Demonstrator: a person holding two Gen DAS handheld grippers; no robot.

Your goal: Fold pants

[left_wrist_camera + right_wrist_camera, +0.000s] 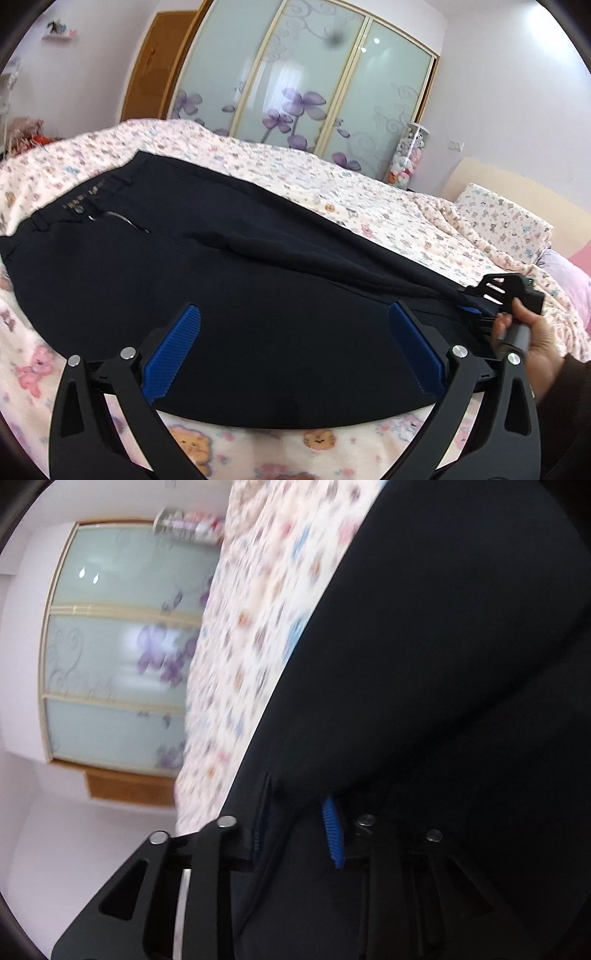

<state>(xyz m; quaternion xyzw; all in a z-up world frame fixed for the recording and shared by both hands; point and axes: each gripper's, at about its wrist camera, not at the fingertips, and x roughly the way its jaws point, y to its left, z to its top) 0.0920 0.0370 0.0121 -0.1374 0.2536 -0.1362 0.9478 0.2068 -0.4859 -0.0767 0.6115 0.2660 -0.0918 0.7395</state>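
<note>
Dark navy pants (192, 280) lie flat on the bed, waistband at the far left, legs running to the right. My left gripper (295, 321) is open, its blue pads (173, 350) hovering over the near side of the pants, holding nothing. My right gripper (476, 306) shows at the right in the left wrist view, held by a hand, shut on the leg end of the pants. In the right wrist view its blue pads (332, 834) pinch the dark fabric (443, 664), and the camera is rolled sideways.
The bed has a pale bear-print sheet (332, 184) and a matching pillow (506, 218) at the far right. A glass-door wardrobe (295, 74) stands behind. A tube of plush toys (406, 158) stands by the wall.
</note>
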